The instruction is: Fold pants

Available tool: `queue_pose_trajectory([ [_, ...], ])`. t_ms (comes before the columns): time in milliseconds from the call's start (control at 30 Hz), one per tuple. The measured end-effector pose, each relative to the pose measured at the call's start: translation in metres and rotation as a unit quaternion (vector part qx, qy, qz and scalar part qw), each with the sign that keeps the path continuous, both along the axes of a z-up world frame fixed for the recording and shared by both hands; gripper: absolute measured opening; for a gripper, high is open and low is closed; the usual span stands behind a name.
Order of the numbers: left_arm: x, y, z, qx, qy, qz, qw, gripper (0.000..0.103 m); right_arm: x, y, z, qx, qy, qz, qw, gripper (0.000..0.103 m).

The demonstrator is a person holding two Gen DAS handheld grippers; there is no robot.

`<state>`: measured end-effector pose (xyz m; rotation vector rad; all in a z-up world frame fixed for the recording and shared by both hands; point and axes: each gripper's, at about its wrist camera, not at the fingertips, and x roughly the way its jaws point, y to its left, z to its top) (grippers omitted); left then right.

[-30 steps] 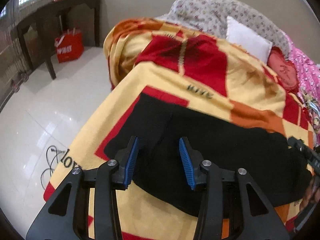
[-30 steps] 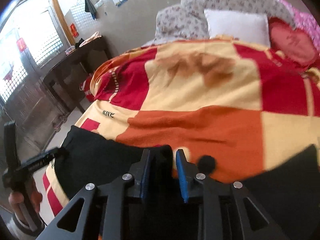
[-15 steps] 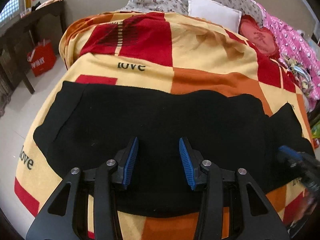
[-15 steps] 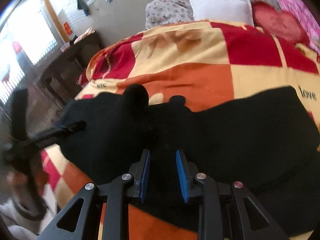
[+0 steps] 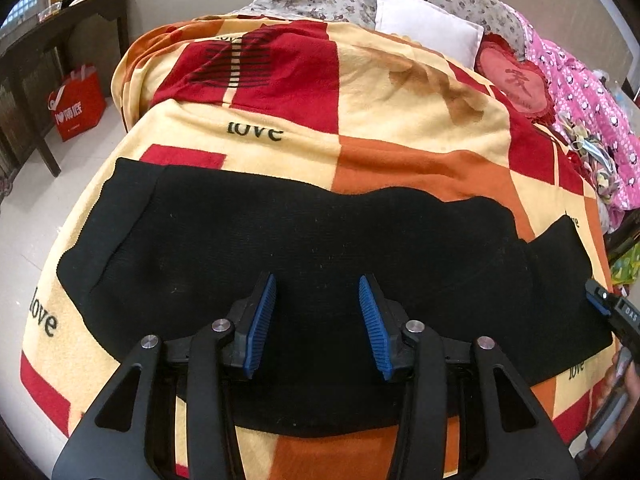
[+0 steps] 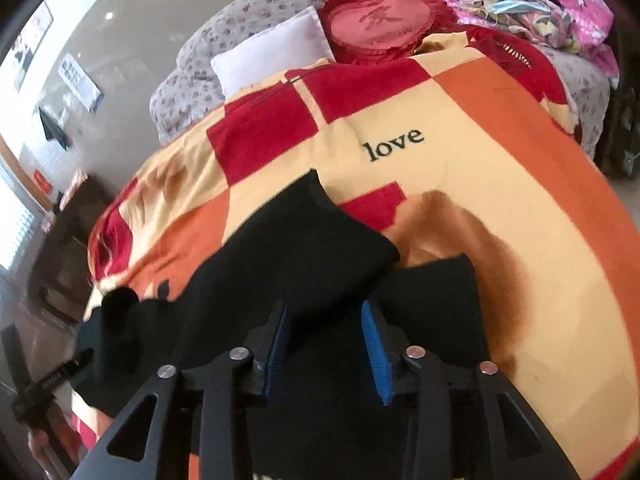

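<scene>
Black pants (image 5: 320,240) lie spread across a red, orange and yellow patchwork blanket (image 5: 400,120) on a bed. My left gripper (image 5: 316,316) hangs just above their middle; its jaws are opening, the blue pads stand apart and do not press the cloth. In the right wrist view the two leg ends of the pants (image 6: 304,248) overlap on the blanket (image 6: 440,160). My right gripper (image 6: 326,344) is over them, jaws opening, with black cloth lying under the gap and no pad pressing it. The right gripper (image 5: 608,304) also shows at the pants' right end, and the left gripper (image 6: 60,372) is blurred at lower left.
A white pillow (image 5: 428,32), a red heart cushion (image 5: 512,80) and pink bedding (image 5: 580,80) lie at the head of the bed. Left of the bed are pale floor tiles, a dark wooden table (image 5: 60,40) and a red bag (image 5: 78,100).
My left gripper slid from the pants' left end to their middle. My right gripper travelled right to the leg ends, rolled, and its pads spread apart from their narrow grip on the cloth.
</scene>
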<state>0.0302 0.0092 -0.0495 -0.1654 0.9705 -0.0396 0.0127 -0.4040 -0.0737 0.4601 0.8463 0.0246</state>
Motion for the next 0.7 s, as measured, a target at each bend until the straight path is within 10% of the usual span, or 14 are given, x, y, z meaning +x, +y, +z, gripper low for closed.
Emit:
queue_pose_trajectory([
  [133, 0.000, -0.001, 0.000, 0.002, 0.000, 0.001, 1.0000, 0.044, 0.021, 0.003, -0.002, 0.003, -0.017, -0.008, 1.000, 0.040],
  [267, 0.000, 0.000, -0.001, -0.002, 0.002, 0.000, 1.0000, 0.044, 0.025, 0.000, -0.010, 0.047, -0.025, -0.004, 0.999, 0.006],
  [500, -0.002, 0.005, 0.000, -0.018, 0.009, -0.001, 0.9998, 0.044, -0.051, -0.004, 0.049, -0.019, -0.089, -0.010, 0.996, 0.005],
  [700, -0.004, 0.002, -0.001, -0.007, 0.004, -0.002, 1.0000, 0.044, -0.065, -0.010, 0.016, -0.039, -0.007, -0.008, 0.999, 0.005],
])
